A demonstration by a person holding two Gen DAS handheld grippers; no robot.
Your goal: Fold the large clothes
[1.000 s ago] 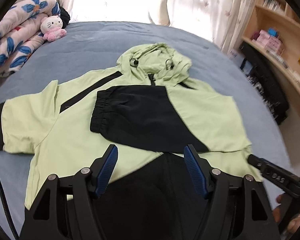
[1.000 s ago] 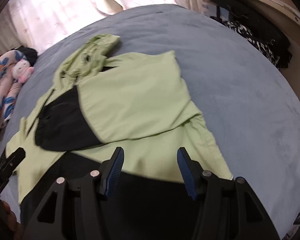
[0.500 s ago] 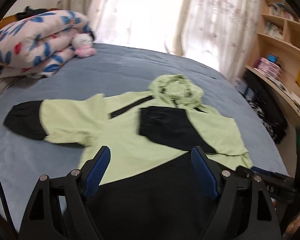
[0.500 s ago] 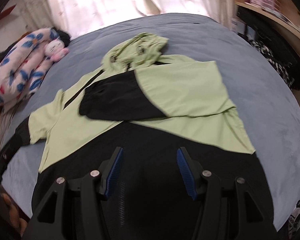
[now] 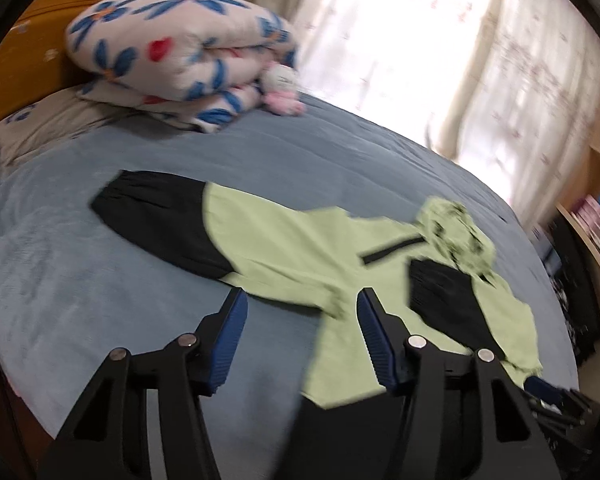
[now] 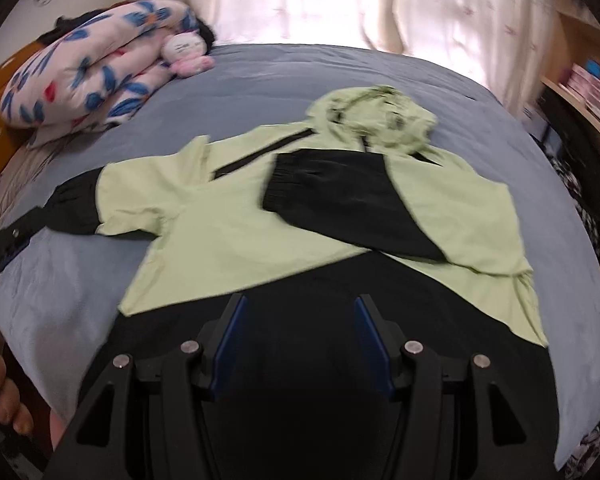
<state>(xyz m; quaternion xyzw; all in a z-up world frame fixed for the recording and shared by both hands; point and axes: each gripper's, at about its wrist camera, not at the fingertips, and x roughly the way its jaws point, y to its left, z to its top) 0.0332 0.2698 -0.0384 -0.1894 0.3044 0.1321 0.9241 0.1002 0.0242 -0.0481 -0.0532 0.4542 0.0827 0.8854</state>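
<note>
A: Which step is in hand?

B: The sleeve folds, by the look of it. The green and black jacket lies flat on the blue bed, filling the middle of the right wrist view. One black-cuffed sleeve is already laid across the chest at centre right. The other sleeve stretches out to the left of centre in the left wrist view, not yet folded.

A: And the tongs?

B: The left gripper hangs at the bottom centre of its frame, above the bed and the jacket's edge, jaws closing with nothing between them. The right gripper sits partly open over the black hem at the bottom of its frame, empty too.

A: The next move?

B: Likely the left gripper reaches for the outstretched cuff, pinches it and carries it across the chest. The thin cloth may slip, so a firm bite on the cuff seems wise.
</note>
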